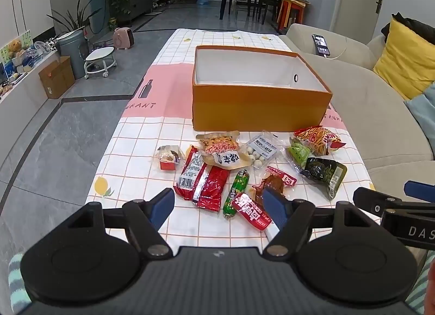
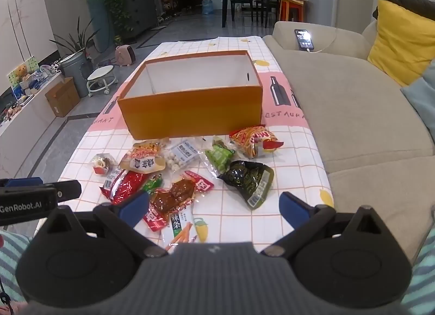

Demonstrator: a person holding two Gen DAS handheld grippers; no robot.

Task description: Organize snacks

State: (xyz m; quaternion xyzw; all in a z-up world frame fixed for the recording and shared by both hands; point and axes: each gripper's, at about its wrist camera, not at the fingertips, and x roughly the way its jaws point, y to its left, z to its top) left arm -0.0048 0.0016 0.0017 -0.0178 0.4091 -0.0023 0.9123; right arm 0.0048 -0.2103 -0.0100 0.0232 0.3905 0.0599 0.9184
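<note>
**On the checked tablecloth: snacks loose, box waiting**

Across the middle of both views sits an orange box (image 1: 261, 108) with white inner walls, its top open. As far as its inside shows, nothing lies in it; the near wall hides part of the floor. It stands on the tablecloth (image 1: 136, 135) just behind the snacks, which looks deliberate: anything lifted has only a short way to go over the near wall.

All the snacks lie outside the box, scattered in the lower centre of each frame. I can pick out a red foil packet (image 1: 202, 183), a green sausage (image 1: 236, 192), a red packet with white lettering (image 1: 252, 211), a brown sauced packet (image 2: 174, 195), a clear bag of white balls (image 1: 261, 152), a dark green pouch (image 2: 248, 179), a light green packet (image 2: 219, 156) and an orange-red chip bag (image 2: 254, 139). Several overlap, so picking one may drag its neighbour.

The left gripper (image 1: 218, 207) hovers low over the near packets with its jaws wide apart and nothing between them. The right gripper (image 2: 214, 207) hangs just beside it, jaws also spread and empty, framing the brown packet. My guess is that sorting has not begun, and both are lining up for a first pick.
</note>
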